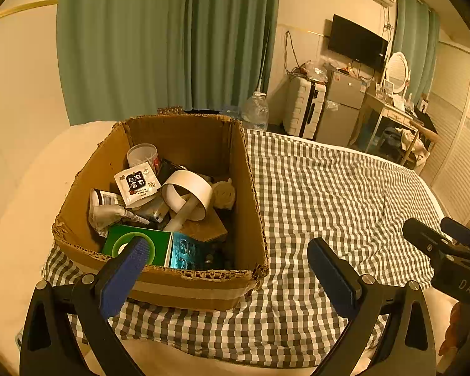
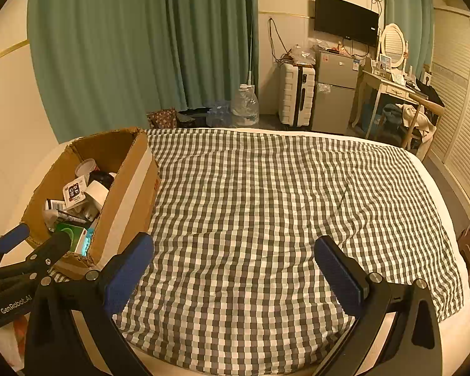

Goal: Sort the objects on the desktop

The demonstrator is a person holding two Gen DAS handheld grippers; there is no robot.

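I see one cardboard box (image 1: 159,206) on the checked blanket (image 1: 329,206), flaps open, and I use it as my landmark. My left gripper (image 1: 228,260) hovers just over the box's near rim, jaws spread wide, nothing held; one blue pad (image 1: 125,272) overlaps the near wall, the other sits off the box's right side above the blanket. My right gripper (image 2: 235,263) is well right of the box, over bare blanket, jaws also wide apart and empty. Inside the box I count: one white cup (image 1: 142,156) at the far side, one white sachet (image 1: 137,183) with a black label in the middle, one curled white strip (image 1: 189,195) right of the sachet, one crumpled silver wrapper (image 1: 109,211) at the left wall, one green packet (image 1: 141,244) against the near wall, one blue blister pack (image 1: 185,252) just right of the green packet, one pale wad (image 1: 224,194) near the right wall. More bits lie underneath; can't tell what they are. Beyond the box: one clear water jug (image 1: 255,109), one white suitcase (image 1: 304,108), one small fridge (image 1: 340,106), one wall TV (image 1: 357,42), one oval mirror (image 1: 396,72). No loose items on the blanket right of the box.
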